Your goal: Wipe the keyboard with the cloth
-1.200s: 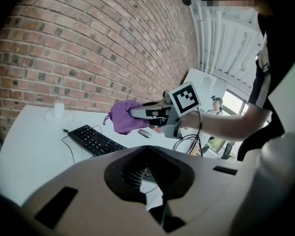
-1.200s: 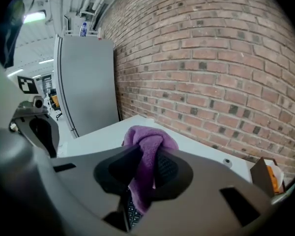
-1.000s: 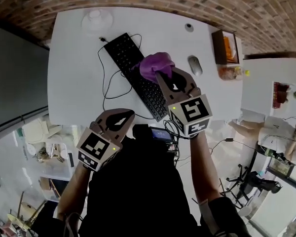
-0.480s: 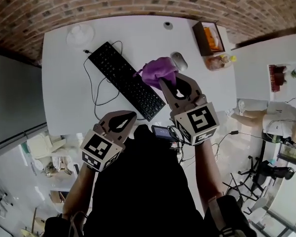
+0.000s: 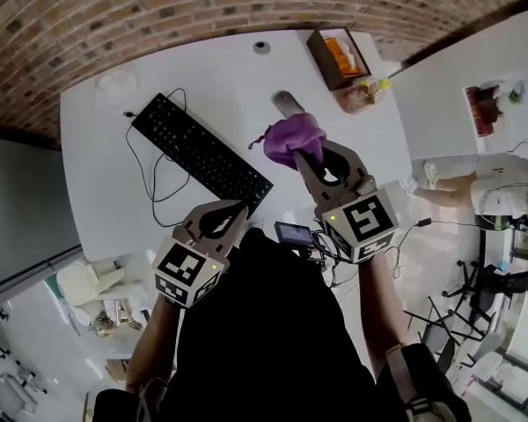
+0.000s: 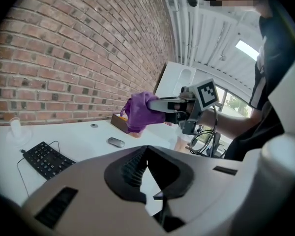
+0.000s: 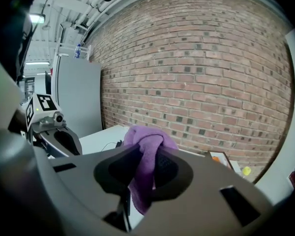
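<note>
Grips a purple cloth (image 7: 146,140) between the jaws of the right gripper (image 7: 146,167), bunched above them and trailing down through the gap. Faces a brick wall (image 7: 201,73) beyond a white table (image 7: 101,135). At far left, the left gripper (image 7: 64,136) with its marker cube; at right, an open box (image 7: 219,157) with something orange inside.

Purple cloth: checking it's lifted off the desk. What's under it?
The cloth, clamped in the right gripper, hangs over white table, the mouse off to one side. The spot directly beneath is hidden in the head view.
</note>
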